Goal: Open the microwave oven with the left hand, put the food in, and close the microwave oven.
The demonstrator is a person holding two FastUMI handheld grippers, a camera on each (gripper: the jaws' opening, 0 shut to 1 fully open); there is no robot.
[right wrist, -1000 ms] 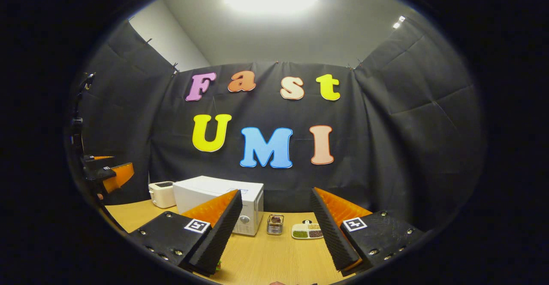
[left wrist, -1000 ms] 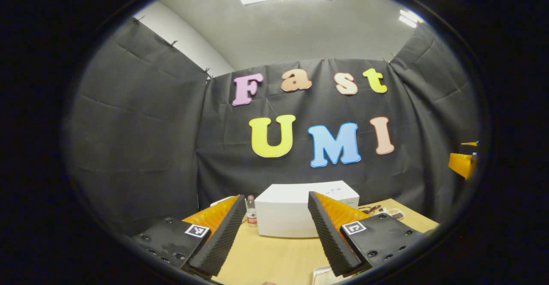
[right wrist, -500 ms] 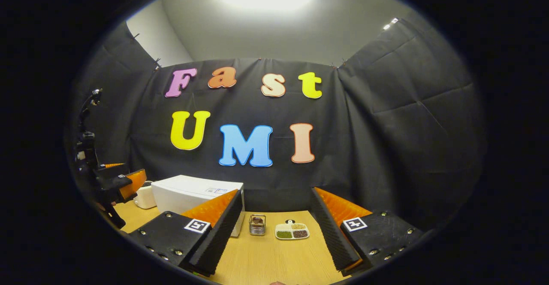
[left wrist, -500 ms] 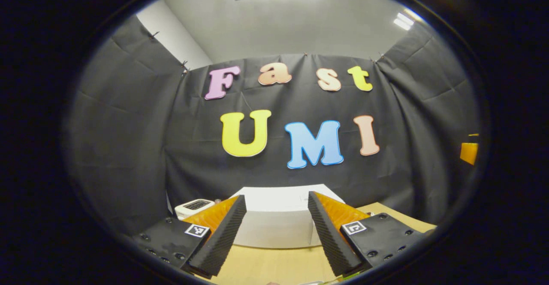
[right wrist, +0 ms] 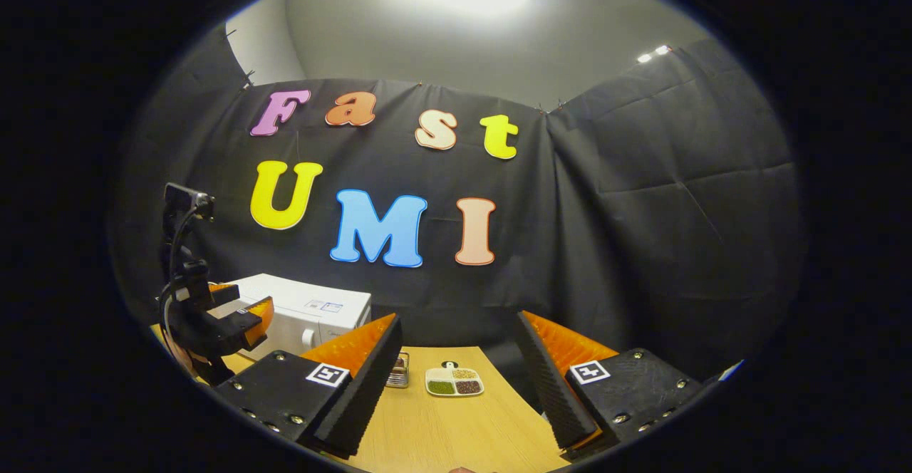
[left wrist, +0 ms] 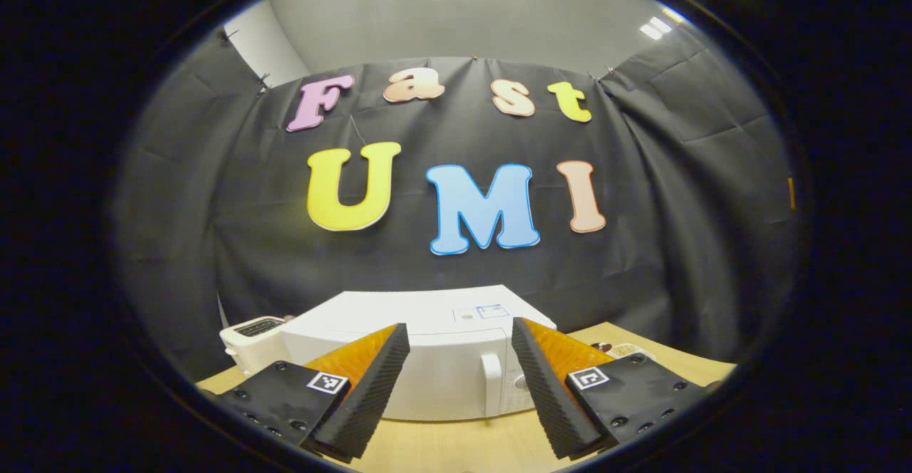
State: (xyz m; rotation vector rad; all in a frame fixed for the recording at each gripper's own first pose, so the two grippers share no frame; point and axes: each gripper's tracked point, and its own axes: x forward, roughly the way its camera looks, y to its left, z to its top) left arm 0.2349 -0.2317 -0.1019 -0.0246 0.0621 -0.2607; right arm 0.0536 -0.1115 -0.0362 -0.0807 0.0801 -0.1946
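- In the left gripper view, I saw a small white toaster (left wrist: 251,332) at the far left of the wooden table (left wrist: 456,444), just beside the microwave oven (left wrist: 427,359).
- The microwave oven was a white box with its door closed. Its upright handle (left wrist: 491,382) sat toward its right side.
- My left gripper (left wrist: 459,394) was spread wide with nothing between its fingers. It hung in front of the microwave, and the handle showed in the gap between them.
- To the right of the microwave, at the table's far edge, I saw a bit of a small dish (left wrist: 627,350). I could not tell what was in it.
- In the right gripper view, my left gripper (right wrist: 246,316) showed at the far left, up in front of the microwave oven (right wrist: 306,313).
- Next came a small see-through container (right wrist: 399,373) with something dark in it, partly hidden behind one finger of my right gripper (right wrist: 459,394).
- Just right of it lay a white food tray (right wrist: 454,382) with little compartments. One held something green, one dark, and one pale yellow.
- My right gripper was spread open too and held nothing, above the table and apart from the food tray.
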